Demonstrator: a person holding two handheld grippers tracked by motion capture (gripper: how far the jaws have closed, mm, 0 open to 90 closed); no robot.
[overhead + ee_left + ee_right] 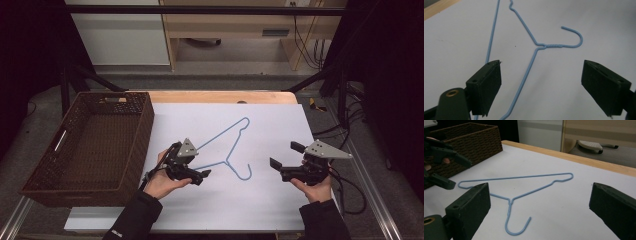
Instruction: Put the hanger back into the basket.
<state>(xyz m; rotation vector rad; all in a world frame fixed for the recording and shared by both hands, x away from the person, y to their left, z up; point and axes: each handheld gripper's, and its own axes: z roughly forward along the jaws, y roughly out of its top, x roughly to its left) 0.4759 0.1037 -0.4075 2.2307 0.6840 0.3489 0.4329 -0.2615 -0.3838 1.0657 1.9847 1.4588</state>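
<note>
A: Where's the blue wire hanger [227, 145]?

B: Flat on the white sheet [270, 200], one end at the left gripper [200, 176], whose jaws stand spread around that corner without pinching it.

A: Which way does it point?

B: The long bar runs away from that gripper; the hook curls toward the right gripper [282, 156], also spread wide, holding nothing.

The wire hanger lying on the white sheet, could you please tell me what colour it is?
Light blue; the thin wire hanger shows best in the right gripper view.
</note>
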